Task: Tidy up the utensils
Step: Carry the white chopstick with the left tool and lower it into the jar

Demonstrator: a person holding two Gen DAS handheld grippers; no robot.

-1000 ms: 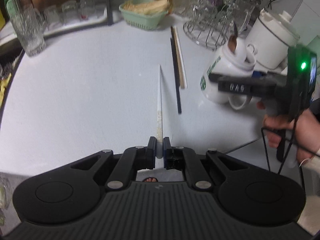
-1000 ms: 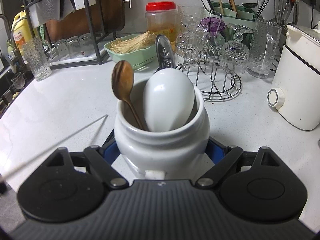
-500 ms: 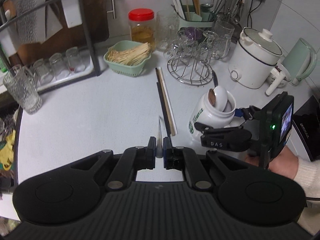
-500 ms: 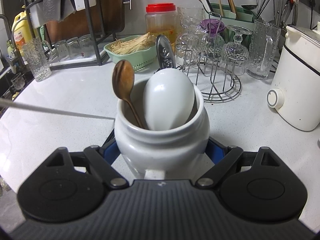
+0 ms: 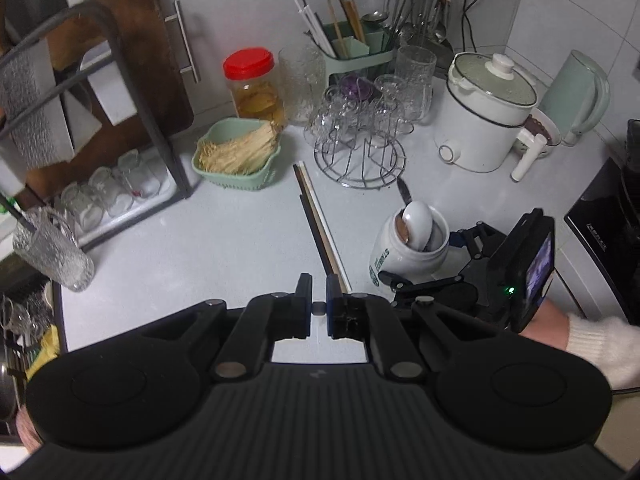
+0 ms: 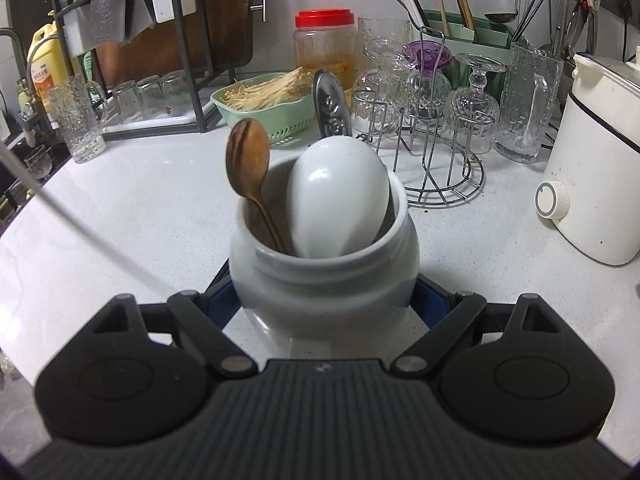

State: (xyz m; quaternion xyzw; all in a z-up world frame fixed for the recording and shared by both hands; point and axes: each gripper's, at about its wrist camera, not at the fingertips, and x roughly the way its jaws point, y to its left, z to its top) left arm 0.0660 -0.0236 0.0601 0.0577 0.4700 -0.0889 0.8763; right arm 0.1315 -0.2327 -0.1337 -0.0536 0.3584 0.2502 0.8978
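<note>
My left gripper [image 5: 319, 286] is shut on a white chopstick [image 5: 319, 308], seen almost end-on between the pads, high above the counter. In the right wrist view that white chopstick [image 6: 68, 216] slants down from the upper left towards the jar. My right gripper [image 6: 324, 296] is shut on a white ceramic jar [image 6: 320, 276] standing on the counter. The jar holds a wooden spoon [image 6: 247, 160], a white ladle [image 6: 340, 196] and a metal handle [image 6: 331, 110]. The left wrist view shows the jar [image 5: 412, 252] right of a few loose chopsticks [image 5: 320, 228].
At the back stand a green caddy [image 5: 360, 50] with chopsticks, a wire glass rack [image 5: 360, 148], a red-lidded jar [image 5: 254, 84], a green basket [image 5: 236, 156] and a white cooker [image 5: 484, 120]. A dish rack [image 5: 120, 184] and a tumbler [image 5: 52, 252] are at the left. A sleeved hand [image 5: 592, 344] holds the right gripper.
My left gripper has risen with the white chopstick, which now looks far shorter between the pads. The right gripper and jar have stayed put.
</note>
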